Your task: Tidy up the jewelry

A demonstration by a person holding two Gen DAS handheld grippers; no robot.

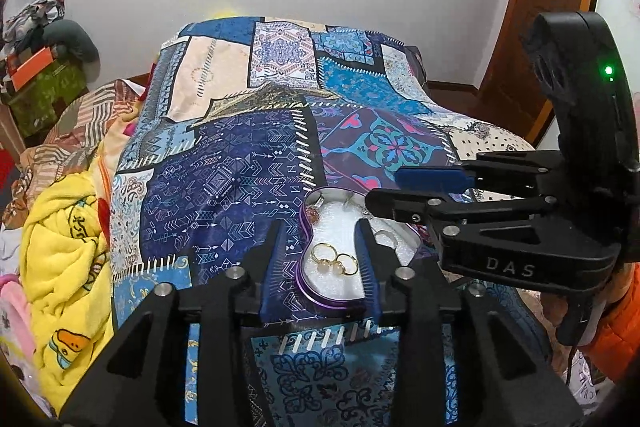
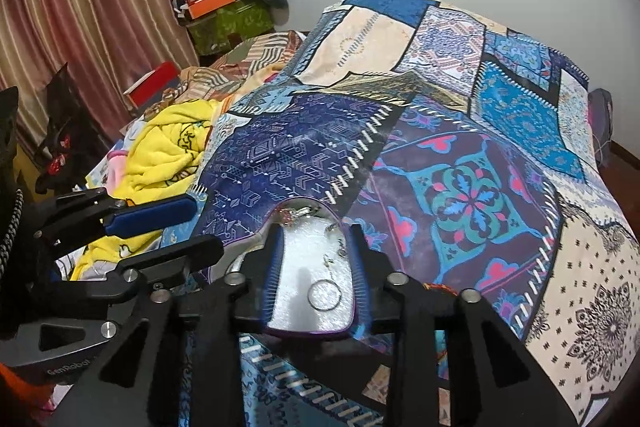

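Showing gold rings only in left view; silver ring in right; both grippers released.

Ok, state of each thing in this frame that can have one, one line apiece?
Left gripper: open, nothing held.
Right gripper: open, nothing held.
Purple jewelry tray: uncovered, flat on the patchwork quilt.
Two gold rings: lying loose in the tray, side by side.
Silver ring: lying flat on the tray's white lining, not gripped.
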